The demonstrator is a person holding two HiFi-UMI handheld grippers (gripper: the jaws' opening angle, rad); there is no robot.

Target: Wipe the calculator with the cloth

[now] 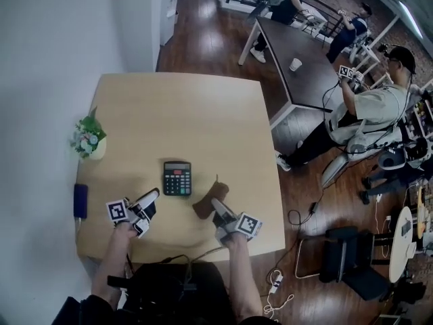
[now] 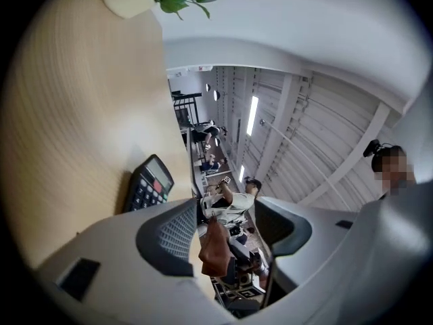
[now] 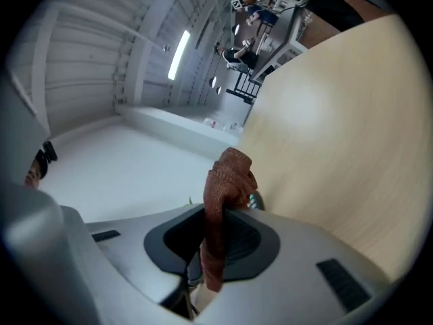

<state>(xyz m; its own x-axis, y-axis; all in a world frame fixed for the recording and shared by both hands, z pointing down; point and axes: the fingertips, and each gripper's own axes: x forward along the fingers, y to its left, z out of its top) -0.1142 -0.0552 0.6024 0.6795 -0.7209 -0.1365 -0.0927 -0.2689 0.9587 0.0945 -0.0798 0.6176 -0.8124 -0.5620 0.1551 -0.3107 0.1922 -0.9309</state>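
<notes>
The calculator [image 1: 176, 178] lay flat on the table [image 1: 176, 107] near its front edge, between the two grippers. The right gripper [image 1: 217, 209] was clenched on the brown cloth [image 1: 204, 207], just right of the calculator. The left gripper [image 1: 150, 200] stood released, with nothing in it. Wiping had seemingly not begun, so the cloth next needed bringing onto the keys.
</notes>
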